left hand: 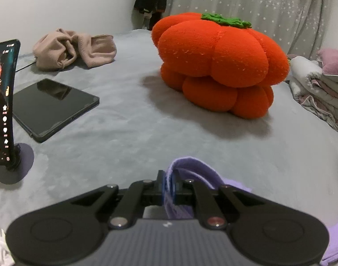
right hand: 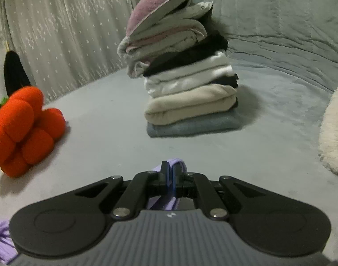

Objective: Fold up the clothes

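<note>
Pinching the lavender garment (left hand: 191,168) between them, both grippers clamp its fabric.

Both tools look alike. The left gripper (left hand: 169,185) and the right gripper (right hand: 171,178) each have 2 short black fingers with a blue edge on the inner faces. Behind these fingers, 4 black link bars fan outward, pinned by round silver screws. 2 wide black rounded lobes flank a grey ribbed body bearing a small white mark.
</note>
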